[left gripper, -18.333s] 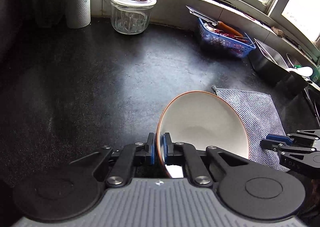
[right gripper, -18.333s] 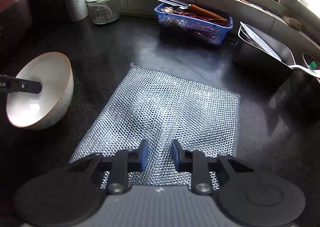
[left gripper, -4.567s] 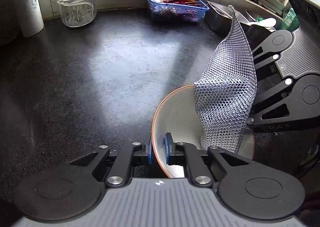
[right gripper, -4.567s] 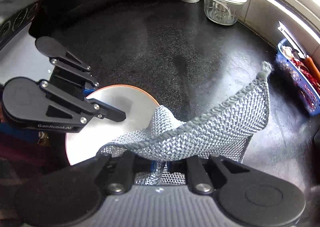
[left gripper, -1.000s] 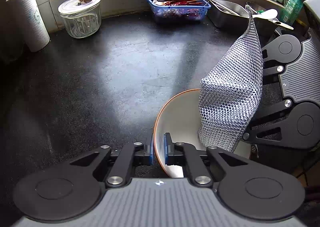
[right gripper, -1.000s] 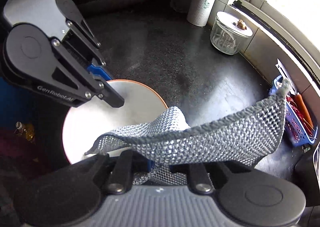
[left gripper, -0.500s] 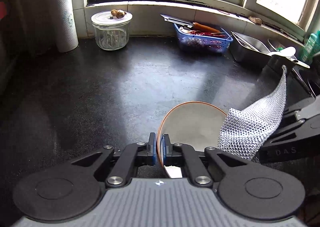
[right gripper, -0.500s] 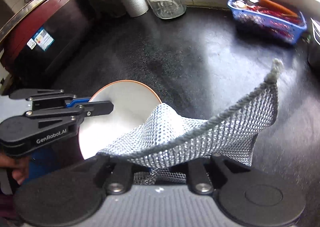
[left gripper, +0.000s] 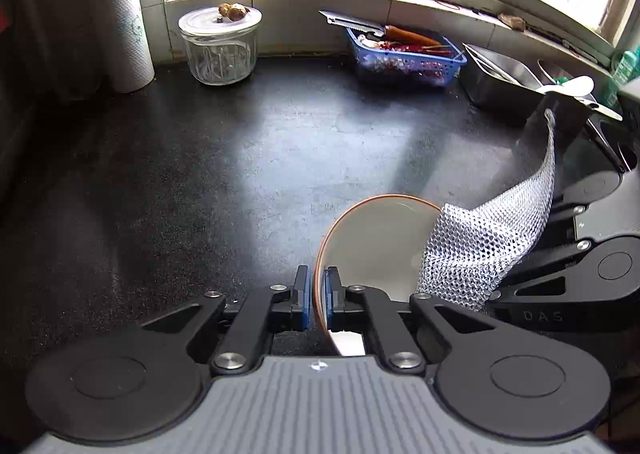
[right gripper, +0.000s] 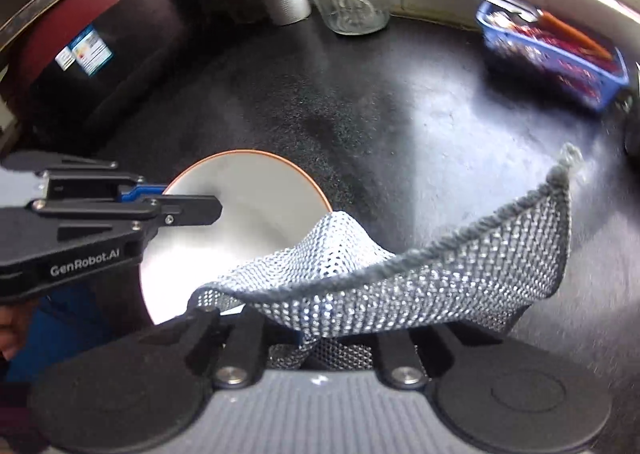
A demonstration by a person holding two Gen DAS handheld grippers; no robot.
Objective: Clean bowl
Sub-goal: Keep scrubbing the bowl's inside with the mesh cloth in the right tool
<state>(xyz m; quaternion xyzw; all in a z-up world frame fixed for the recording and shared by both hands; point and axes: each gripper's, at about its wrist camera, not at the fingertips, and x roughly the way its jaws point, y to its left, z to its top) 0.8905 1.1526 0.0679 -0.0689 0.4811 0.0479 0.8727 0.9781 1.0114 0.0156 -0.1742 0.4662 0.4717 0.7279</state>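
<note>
A white bowl (left gripper: 376, 242) with an orange-brown rim is held tilted above the black counter; it also shows in the right wrist view (right gripper: 248, 209). My left gripper (left gripper: 318, 294) is shut on the bowl's near rim. My right gripper (right gripper: 320, 338) is shut on a silver mesh cloth (right gripper: 420, 278). The cloth (left gripper: 480, 250) drapes over the bowl's right edge, one corner sticking up. The right fingertips are hidden under the cloth.
The black counter (left gripper: 240, 157) stretches ahead. A paper towel roll (left gripper: 120, 29), a lidded glass jar (left gripper: 219, 45), a blue basket (left gripper: 404, 57) and steel containers (left gripper: 500, 81) line the back wall. A dark red appliance (right gripper: 92, 33) stands at the left.
The bowl and both grippers have shifted slightly. The cloth now hangs lower over the bowl's right edge. Both grips are unchanged.
</note>
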